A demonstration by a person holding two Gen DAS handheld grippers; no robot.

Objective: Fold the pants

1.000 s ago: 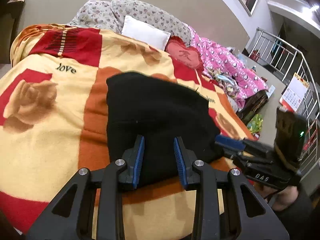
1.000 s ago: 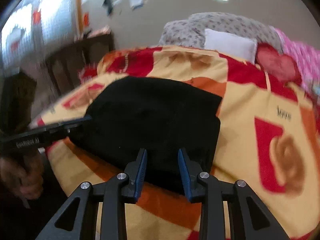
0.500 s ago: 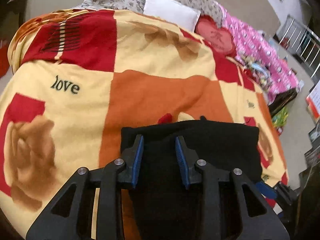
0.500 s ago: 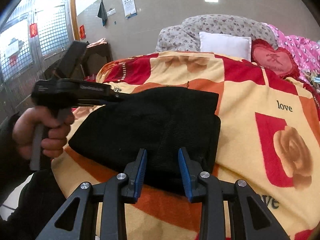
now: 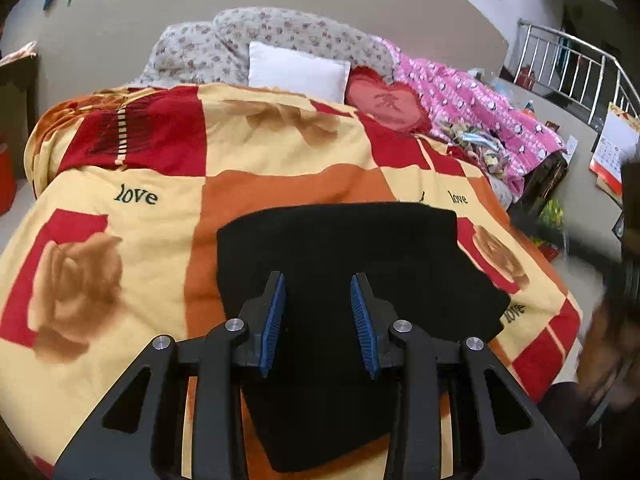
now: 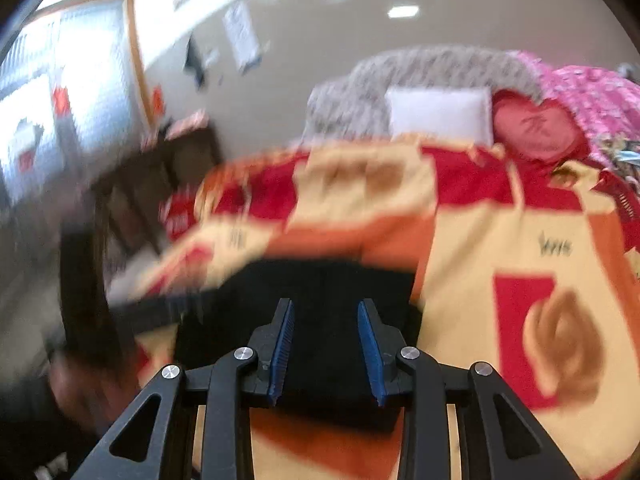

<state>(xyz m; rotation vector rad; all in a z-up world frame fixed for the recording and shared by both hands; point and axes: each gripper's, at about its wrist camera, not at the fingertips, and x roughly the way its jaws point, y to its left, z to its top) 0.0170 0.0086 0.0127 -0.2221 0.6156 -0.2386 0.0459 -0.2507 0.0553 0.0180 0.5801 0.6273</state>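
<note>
The black pants lie folded into a compact rectangle on the red, orange and yellow blanket near the bed's foot. My left gripper is open and empty, hovering over the near part of the pants. My right gripper is open and empty above the pants in a blurred view. The left gripper shows in that view as a dark blurred shape at the left. The right hand is a blur at the right edge of the left wrist view.
A white pillow, a red heart cushion, a floral quilt and a pink quilt lie at the bed's head. A metal railing stands at the right. A dark wooden table stands left of the bed.
The left gripper pulled back and tilted up, so more of the bed and pants shows. The right gripper is moving fast and its view is blurred. Both stay open.
</note>
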